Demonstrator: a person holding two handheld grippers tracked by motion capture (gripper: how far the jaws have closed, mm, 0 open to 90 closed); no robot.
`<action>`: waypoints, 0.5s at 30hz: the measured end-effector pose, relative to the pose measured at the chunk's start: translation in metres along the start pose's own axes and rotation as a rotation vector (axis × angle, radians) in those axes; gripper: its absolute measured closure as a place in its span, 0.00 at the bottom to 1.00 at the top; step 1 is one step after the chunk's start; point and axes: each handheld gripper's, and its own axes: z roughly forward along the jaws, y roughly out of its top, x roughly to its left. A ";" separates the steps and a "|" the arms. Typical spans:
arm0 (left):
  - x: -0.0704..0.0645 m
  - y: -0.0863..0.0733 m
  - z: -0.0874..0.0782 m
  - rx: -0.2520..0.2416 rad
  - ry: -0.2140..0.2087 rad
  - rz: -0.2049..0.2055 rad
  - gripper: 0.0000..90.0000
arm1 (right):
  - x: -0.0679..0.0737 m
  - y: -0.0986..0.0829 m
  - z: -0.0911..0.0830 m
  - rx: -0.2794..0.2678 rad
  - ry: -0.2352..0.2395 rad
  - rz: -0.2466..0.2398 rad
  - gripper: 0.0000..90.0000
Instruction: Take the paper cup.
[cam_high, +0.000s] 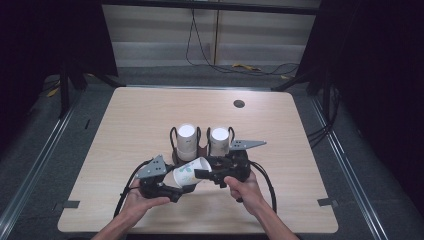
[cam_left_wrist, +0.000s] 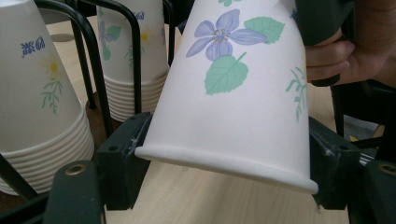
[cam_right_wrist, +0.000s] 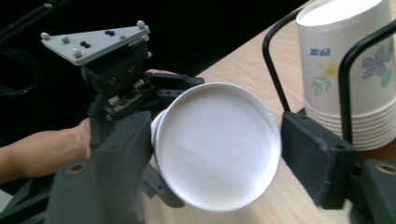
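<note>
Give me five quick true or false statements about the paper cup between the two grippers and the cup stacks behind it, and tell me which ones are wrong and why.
1. The left gripper has its jaws on either side of the flowered paper cup near its rim. True.
2. The held cup stands upright on the table. False: it is tilted and lifted off the wood.
3. Two stacks of cups, the left stack and the right stack, sit in a black wire holder. True.
4. The stacked cups are plain white. False: they carry printed flowers.
5. The right gripper is parked far from the cup. False: its jaws flank the cup's closed end.
</note>
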 end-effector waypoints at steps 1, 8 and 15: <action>0.000 0.000 0.000 0.000 -0.006 -0.004 0.29 | 0.000 0.000 0.000 0.002 0.001 0.005 0.29; 0.002 -0.001 -0.001 0.017 -0.015 -0.022 0.29 | -0.001 0.001 -0.002 -0.004 -0.035 0.000 0.18; 0.002 -0.001 -0.004 0.055 -0.012 -0.044 0.29 | 0.001 0.002 -0.005 0.001 -0.068 -0.013 0.16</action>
